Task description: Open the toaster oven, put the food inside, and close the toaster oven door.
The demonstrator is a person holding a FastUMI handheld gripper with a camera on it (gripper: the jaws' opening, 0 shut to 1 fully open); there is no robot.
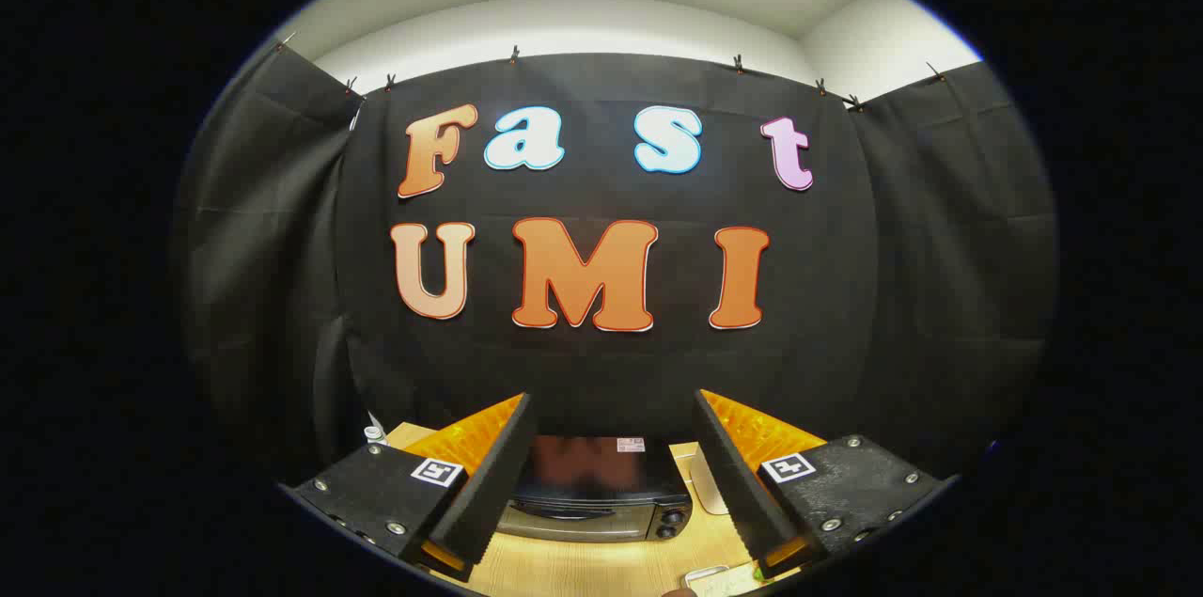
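Note:
A dark toaster oven [597,494] stands on the wooden table [583,569], below and beyond my fingers. Its door looks closed, with two knobs [671,523] at its right side. My gripper [611,428] is held high above the table and is open, with nothing between its fingers. The oven shows through the gap between them. A pale flat object [707,484] lies on the table just right of the oven; I cannot tell what it is.
Black cloth walls close the booth behind and on both sides. A small bottle top [375,433] shows at the table's far left corner. A light item [714,578] lies near the table's front edge, partly hidden.

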